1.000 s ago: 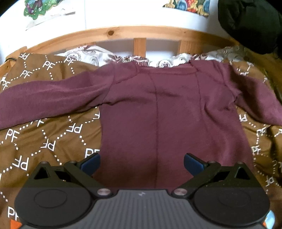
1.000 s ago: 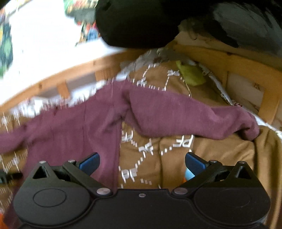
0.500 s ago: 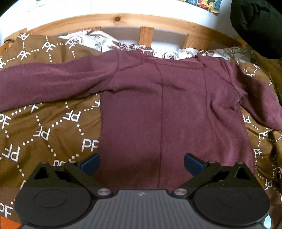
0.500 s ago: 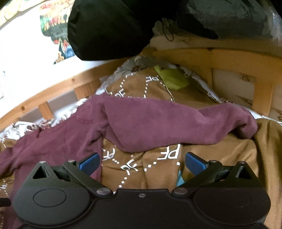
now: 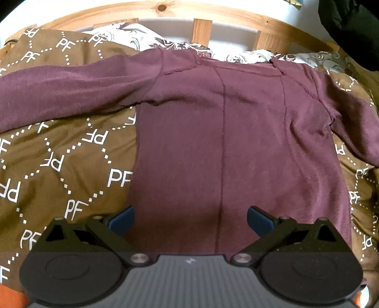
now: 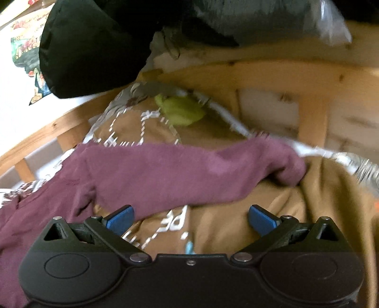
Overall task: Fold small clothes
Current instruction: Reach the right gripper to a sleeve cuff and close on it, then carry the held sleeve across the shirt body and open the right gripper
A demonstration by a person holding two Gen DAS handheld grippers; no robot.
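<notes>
Sweater (image 5: 236, 142), dark red with long sleeves, lies flat on a brown blanket (image 5: 66, 161) on a bed, its neck at the far side and its bottom edge near the left gripper (image 5: 190, 220). One sleeve (image 5: 59, 94) stretches out to the left across the blanket. The other sleeve (image 6: 189, 173) stretches to the right, and its cuff rests in a fold of the blanket near the right side of the bed. The left gripper is open, with its blue fingertips (image 5: 122, 220) wide apart over the sweater's bottom edge; they hold nothing. The right gripper (image 6: 190, 220) is open too, with its fingertips (image 6: 261, 221) spread above the blanket, just on the near side of the right sleeve. The blanket has white letters and dotted lines on it. A white patterned sheet (image 5: 236, 55) peeks out past the sweater's neck. A wooden bed frame (image 5: 201, 21) runs along the far side. A small green thing (image 6: 182, 110) lies on the blanket by the far corner. Something big and black (image 6: 94, 47) hangs above it.
</notes>
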